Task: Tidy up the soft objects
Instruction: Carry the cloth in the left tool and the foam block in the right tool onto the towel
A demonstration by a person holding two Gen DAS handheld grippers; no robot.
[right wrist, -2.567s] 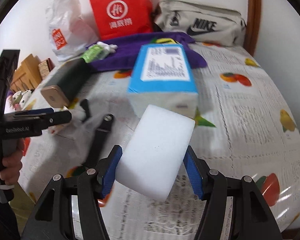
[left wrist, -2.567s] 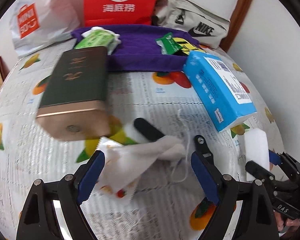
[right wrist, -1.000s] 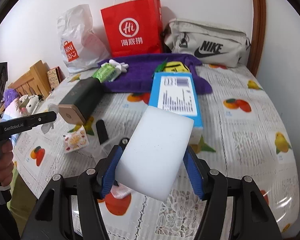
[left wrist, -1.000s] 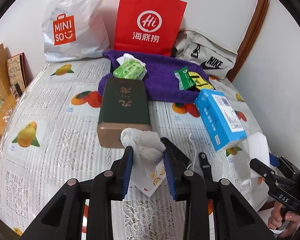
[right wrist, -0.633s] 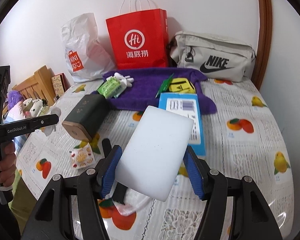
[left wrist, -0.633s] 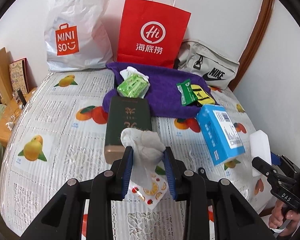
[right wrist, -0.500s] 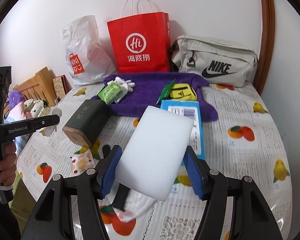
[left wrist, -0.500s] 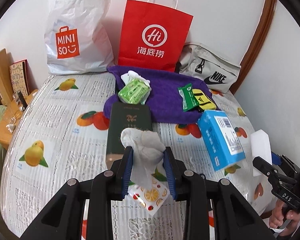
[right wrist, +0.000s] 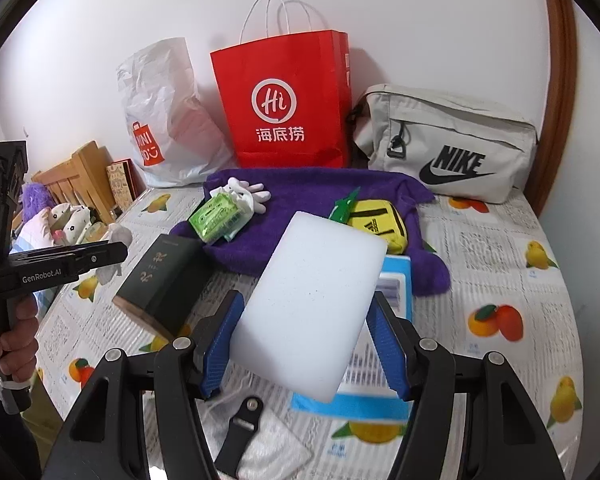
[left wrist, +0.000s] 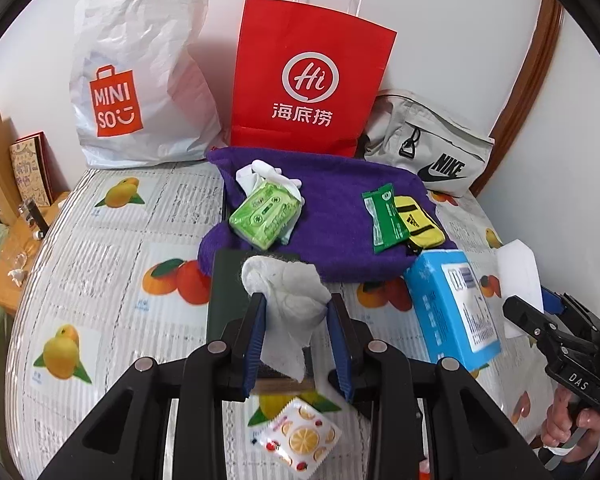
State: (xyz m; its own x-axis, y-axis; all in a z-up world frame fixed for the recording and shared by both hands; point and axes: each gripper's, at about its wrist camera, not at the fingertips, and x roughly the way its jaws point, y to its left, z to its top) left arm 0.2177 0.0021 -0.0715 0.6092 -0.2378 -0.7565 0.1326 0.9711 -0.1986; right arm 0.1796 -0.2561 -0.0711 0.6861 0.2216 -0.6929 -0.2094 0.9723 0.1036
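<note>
My left gripper (left wrist: 298,312) is shut on a crumpled white cloth (left wrist: 286,296) and holds it above the dark green box (left wrist: 226,284). My right gripper (right wrist: 306,320) is shut on a white sponge block (right wrist: 312,300), held over the blue box (right wrist: 394,288). A purple towel (left wrist: 332,196) lies at the back, bearing a green tissue pack (left wrist: 266,214), white gloves (right wrist: 246,194), a green sachet (left wrist: 384,218) and a yellow pouch (left wrist: 418,220). The right gripper with the sponge (left wrist: 518,280) also shows at the right of the left wrist view.
A red paper bag (left wrist: 306,80), a white Miniso bag (left wrist: 136,72) and a grey Nike bag (right wrist: 448,148) stand against the wall. A fruit-print packet (left wrist: 296,438) and a black strap (right wrist: 240,436) lie near the front. A wooden headboard (right wrist: 80,184) is on the left.
Both grippers have risen and drawn back from the table, each keeping its hold; the cloth was picked up off the table earlier. The back bags now show in full.
</note>
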